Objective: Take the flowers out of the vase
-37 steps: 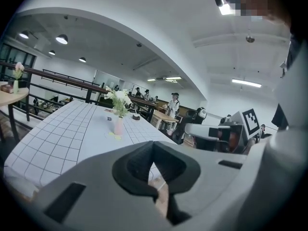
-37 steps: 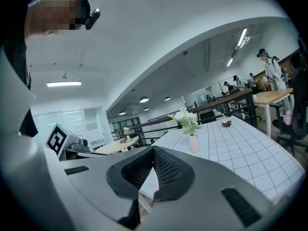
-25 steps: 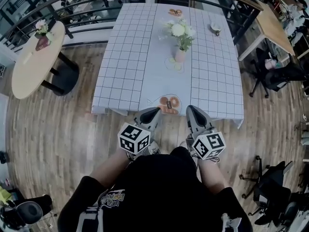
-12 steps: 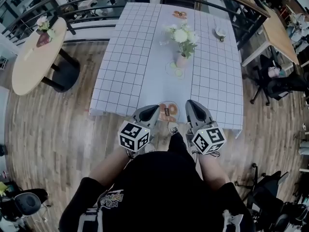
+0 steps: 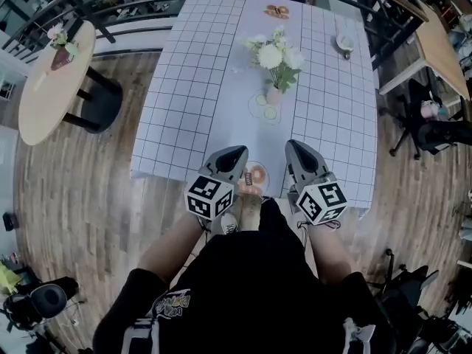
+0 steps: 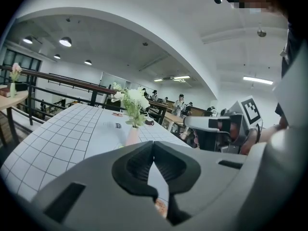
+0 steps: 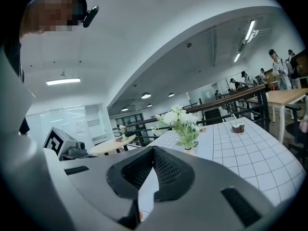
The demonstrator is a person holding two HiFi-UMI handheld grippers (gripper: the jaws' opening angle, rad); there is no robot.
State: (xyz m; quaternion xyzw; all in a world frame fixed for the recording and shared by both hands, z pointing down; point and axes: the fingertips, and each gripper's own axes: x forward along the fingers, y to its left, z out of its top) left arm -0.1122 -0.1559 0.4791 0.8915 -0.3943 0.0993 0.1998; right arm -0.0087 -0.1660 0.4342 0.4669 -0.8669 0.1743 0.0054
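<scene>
White flowers (image 5: 274, 52) with green leaves stand upright in a small pink vase (image 5: 274, 94) at the middle of the grid-cloth table (image 5: 184, 87). Both grippers hover over the table's near edge, well short of the vase. My left gripper (image 5: 237, 152) is shut and holds nothing; from its own view the flowers (image 6: 132, 100) and vase (image 6: 132, 136) lie ahead, slightly left of the jaws. My right gripper (image 5: 293, 146) is shut and empty as well. In the right gripper view the flowers (image 7: 181, 121) rise just right of the closed jaws.
A plate of doughnuts (image 5: 255, 177) sits at the near edge between the grippers. Round slices (image 5: 263, 108) lie by the vase. A cup (image 5: 344, 44) and a far plate (image 5: 278, 10) stand beyond. A round side table (image 5: 51, 87) is at left, chairs (image 5: 435, 127) at right.
The person has stepped up to the table. Both shut grippers moved forward from in front of the table's edge to over it, on either side of the doughnut plate.
</scene>
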